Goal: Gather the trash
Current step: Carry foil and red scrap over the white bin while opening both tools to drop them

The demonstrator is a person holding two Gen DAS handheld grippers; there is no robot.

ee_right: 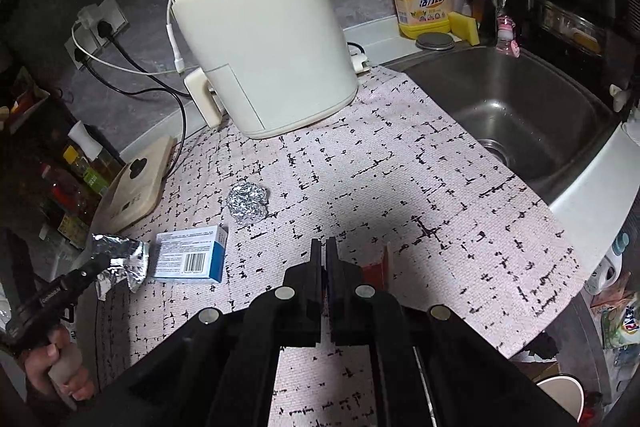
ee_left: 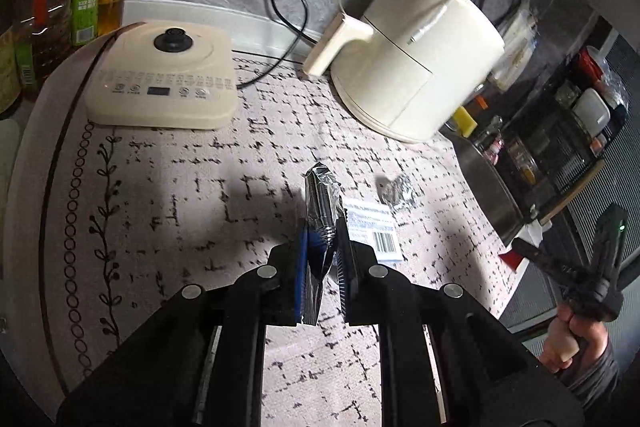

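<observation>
- Your left tool (ee_left: 320, 247) is clenched on a crinkled silver foil wrapper (ee_left: 319, 211), lifted off the bench (ee_left: 200, 195) above its front part. The grip sits on the wrapper's lower half, and thin slick foil can slide out if you swing fast or tilt the tool downward.
- The wrapper's loose upper end stands free above the fingers. It may catch on the small white-and-blue cardboard box with a barcode (ee_right: 191, 254), which lies just beside it on the bench, and drag that box along.
- Your right tool (ee_right: 325, 259) is pressed together with nothing visible between its fingers, hovering over the middle of the bench. You would need to open it before any pick, or it will simply push the target away.
- The crumpled ball of silver foil (ee_right: 247, 202) lies loose toward the middle of the bench, behind the box. It is light and round, so I judge that a glancing touch would roll it, possibly toward the steel sink (ee_right: 520, 115) off the bench's right edge.
- The box lies flat, so a pinch from above may skid on the patterned cloth rather than close around it.
- A red-and-white scrap (ee_right: 380, 265) sits just right of the right tool's fingers. What it is cannot be told from here.
- No bin is clearly visible in either view, so look for it before you carry the wrapper away.
- The cream air fryer (ee_right: 264, 43) and trailing cables (ee_right: 176, 95) crowd the back edge, so keep your sweeps low and forward.
</observation>
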